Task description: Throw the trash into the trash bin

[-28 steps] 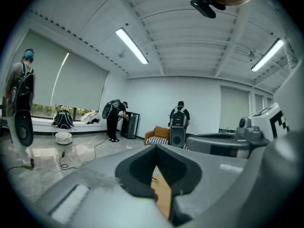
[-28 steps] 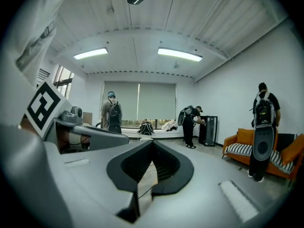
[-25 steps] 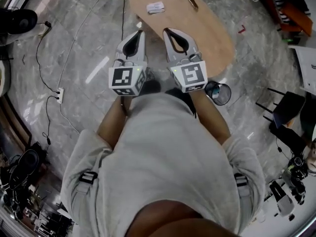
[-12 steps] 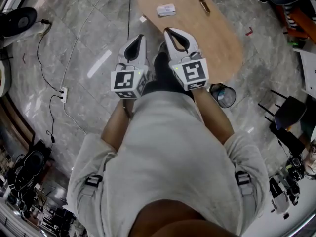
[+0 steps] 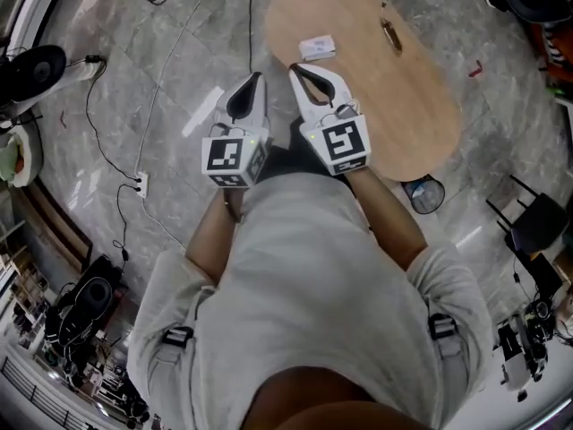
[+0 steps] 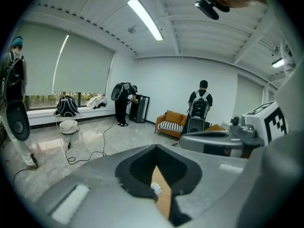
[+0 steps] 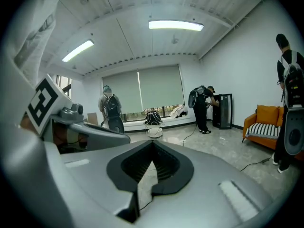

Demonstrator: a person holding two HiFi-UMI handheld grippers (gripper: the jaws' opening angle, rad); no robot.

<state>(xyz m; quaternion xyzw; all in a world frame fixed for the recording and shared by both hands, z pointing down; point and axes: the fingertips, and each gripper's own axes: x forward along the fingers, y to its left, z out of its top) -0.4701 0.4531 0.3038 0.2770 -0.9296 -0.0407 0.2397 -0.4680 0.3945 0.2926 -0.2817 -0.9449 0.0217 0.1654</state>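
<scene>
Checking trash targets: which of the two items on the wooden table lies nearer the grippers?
The white packet, just ahead of the right gripper; the thin brown item lies farther along the table.

Both hands of the person are hidden behind the marker cubes of the left gripper and right gripper. The white item and slim brown object on the wooden table are too small to identify. The trash bin shows as 1 small dark circle at the table's edge, contents unreadable.
</scene>
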